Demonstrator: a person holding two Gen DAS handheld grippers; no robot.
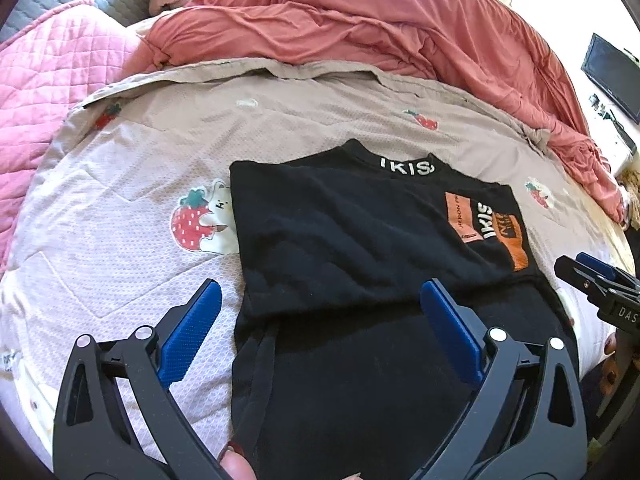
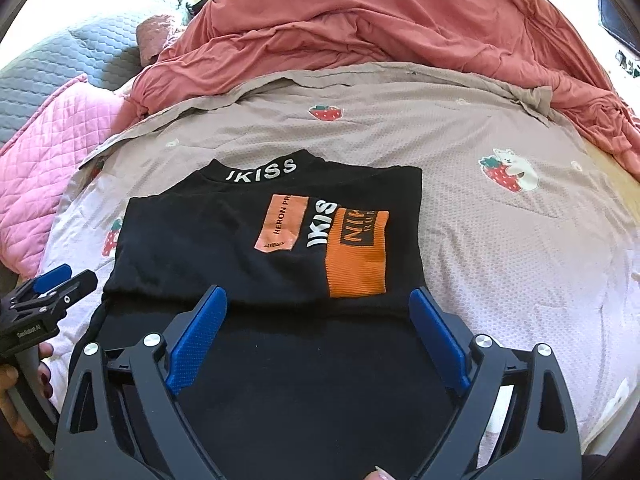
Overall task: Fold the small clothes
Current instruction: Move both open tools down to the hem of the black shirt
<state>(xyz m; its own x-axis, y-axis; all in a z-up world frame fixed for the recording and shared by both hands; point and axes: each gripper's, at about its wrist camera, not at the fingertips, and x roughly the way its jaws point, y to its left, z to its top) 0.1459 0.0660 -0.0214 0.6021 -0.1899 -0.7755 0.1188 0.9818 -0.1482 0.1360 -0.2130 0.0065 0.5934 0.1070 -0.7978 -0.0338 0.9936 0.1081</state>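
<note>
where the left wrist view looks down, the left tongs (image 1: 320, 312) stand spread wide with nothing between the blue pads (image 1: 192, 336), hanging above the near half of the black top (image 1: 360, 232). that top lies folded on the strawberry-print bedcover (image 1: 120, 280), its upper layer ending in a straight fold edge that runs across just beyond the pad tips. the neck band reads only partly, the first letter lost in a crease, and the orange patch (image 1: 520, 244) curves away at the right so its print is hard to read. the top's near edge is cut off under the tongs' frame and a fingertip (image 1: 236, 464) at the bottom rim. the right tongs (image 1: 592, 280) poke in at the right border, mostly out of frame. left of the top, the bedcover lies open as far as the pink quilt (image 1: 48, 100); behind it, a heaped red duvet (image 1: 360, 32) closes off the far side.

from the right wrist view, the right tongs (image 2: 318, 320) gape just as wide and hold nothing, hanging over the top's (image 2: 200, 248) lower layer near the fold edge. the neck lettering and orange patch (image 2: 356, 260) read more clearly here. the left tongs (image 2: 64, 280) enter at the left border, tips just past the top's left edge, with a hand (image 2: 24, 392) partly visible behind. right of the top, the bedcover (image 2: 520, 260) stretches bare and roomy to the bed's edge.
</note>
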